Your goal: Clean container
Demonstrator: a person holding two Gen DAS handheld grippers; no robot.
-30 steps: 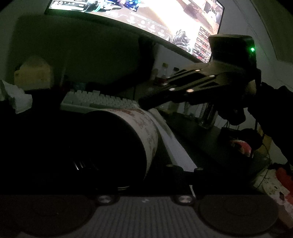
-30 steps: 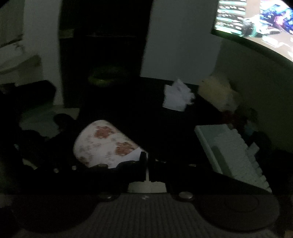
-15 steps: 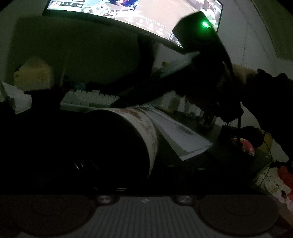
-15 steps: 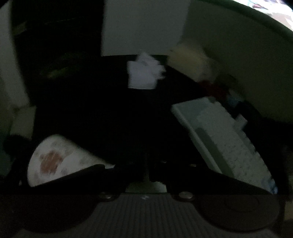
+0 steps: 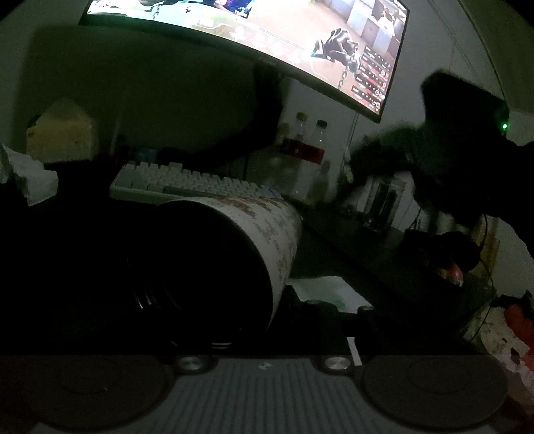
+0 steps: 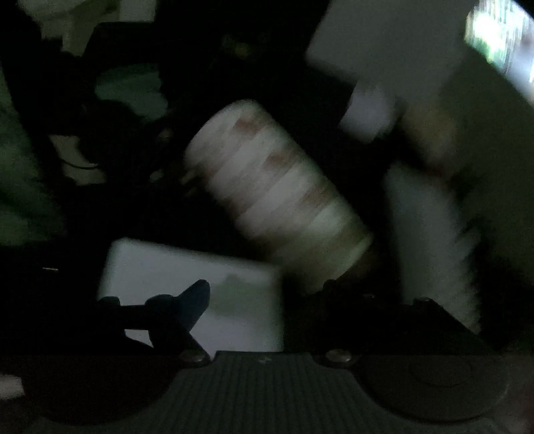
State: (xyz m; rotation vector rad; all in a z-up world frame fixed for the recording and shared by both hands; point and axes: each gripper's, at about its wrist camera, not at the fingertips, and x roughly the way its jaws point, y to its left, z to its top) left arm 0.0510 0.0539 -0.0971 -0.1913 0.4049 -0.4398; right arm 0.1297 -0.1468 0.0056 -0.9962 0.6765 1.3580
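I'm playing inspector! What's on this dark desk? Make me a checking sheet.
Surface: dark desk, dimly lit.
Job's things: white flowery round container, on its side with its open mouth towards the left camera; flat white paper sheet lying beside it.
Clutter: white keyboard, clear bottles, crumpled white tissue, yellowish lump.
Grippers: left gripper appears shut on the container; right gripper is open above the sheet, holding nothing.
Cables: thin dark wire at the far right.
Surroundings: curved lit monitor showing a game; the room is dark and the right view is blurred.
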